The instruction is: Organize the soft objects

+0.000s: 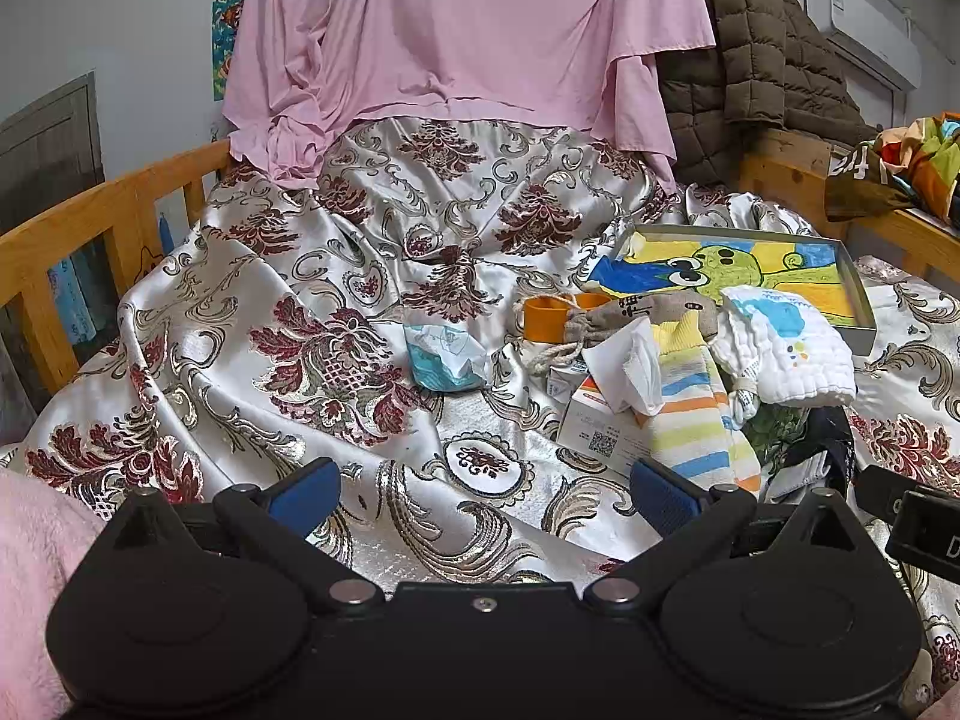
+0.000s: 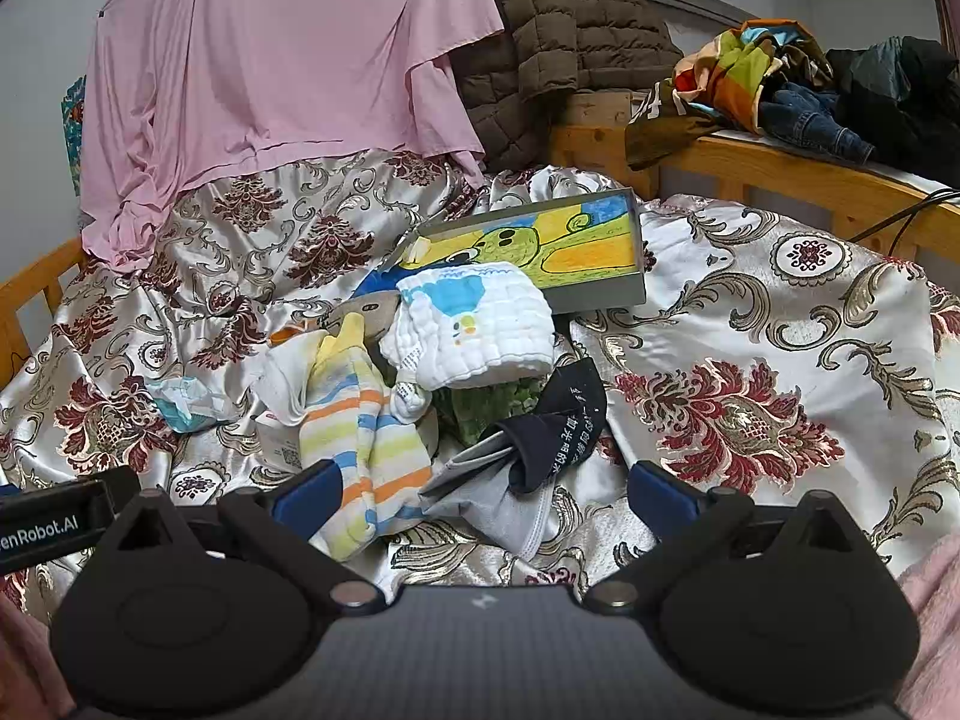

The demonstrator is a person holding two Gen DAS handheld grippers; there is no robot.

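Bed covered with a shiny white bedspread [image 1: 372,276] patterned in dark red and gold flowers, wooden rails [image 1: 90,210] at the left and far right. At the far end, a pink sheet [image 1: 456,30] draped high, with a brown quilted coat [image 1: 750,48] hanging to its right. On the far right rail, a heap of colourful clothes [image 2: 750,66].

Left gripper [image 1: 483,495] low and near over bare bedspread, blue-padded fingers spread wide apart, nothing between them. Right gripper [image 2: 480,495] also near, fingers equally wide apart and empty, hovering just short of the pile of soft things.

Pile in the middle right of the bed. Striped socks [image 2: 360,450] in yellow, orange and blue nearest the right gripper, their near end lying just beside its left finger. To the right of them, a dark navy sock with white lettering [image 2: 558,414] resting on a grey folded cloth [image 2: 504,504]. Behind, a green fuzzy cloth [image 2: 486,402] partly buried. On top and farther back, a white quilted cloth with blue print [image 2: 480,324], folded, overlapping the near edge of a shallow grey box holding a child's drawing [image 2: 570,246] of a green creature on yellow. Left of the white cloth, a beige drawstring pouch [image 1: 660,309], an orange cup [image 1: 543,318] beside it, and a small white carton with a QR code [image 1: 600,426] under the socks. Apart from the pile, farther left, a crumpled blue and white packet [image 1: 444,354] alone on the bedspread.
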